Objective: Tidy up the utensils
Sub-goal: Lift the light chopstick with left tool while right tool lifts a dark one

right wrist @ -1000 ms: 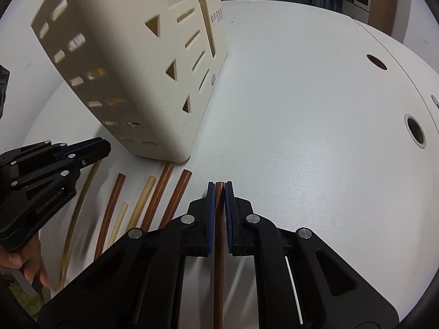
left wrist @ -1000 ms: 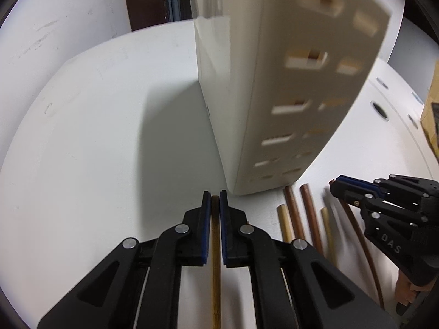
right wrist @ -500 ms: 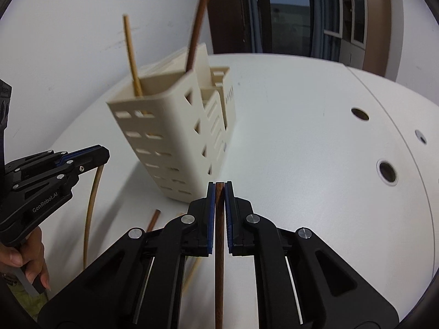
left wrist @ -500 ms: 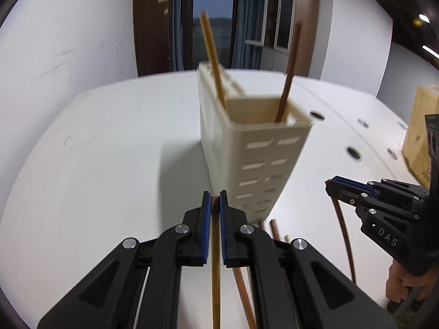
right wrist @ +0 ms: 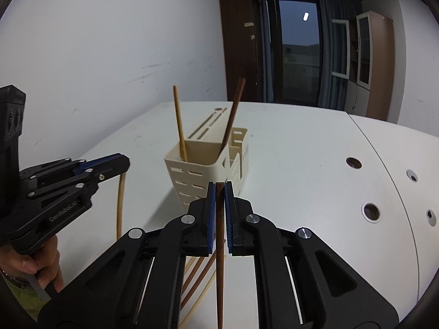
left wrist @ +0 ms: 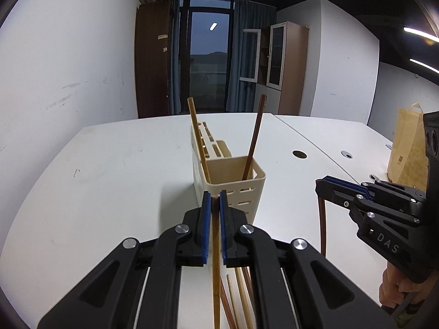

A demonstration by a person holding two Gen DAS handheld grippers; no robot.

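White tabletop (left wrist: 109, 181) carries cream utensil holder (left wrist: 233, 181) with two chopsticks upright inside, loose chopsticks (left wrist: 241, 296) lying before it, paper bag (left wrist: 408, 148) at right. Left hand-held gripper (left wrist: 215, 200) grips light chopstick (left wrist: 216, 288); right hand-held gripper (right wrist: 219, 189), marked "DAS", grips dark chopstick (right wrist: 219, 274).

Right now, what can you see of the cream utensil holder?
The cream utensil holder looks like plastic, stands upright on the white table, and has slotted walls and several compartments. Its near compartment holds two leaning chopsticks, one light and one dark. Neither claw touches it.

Cream slotted holder (left wrist: 236, 189); light (left wrist: 198, 139) and seemingly dark-brown chopsticks (left wrist: 253, 139).
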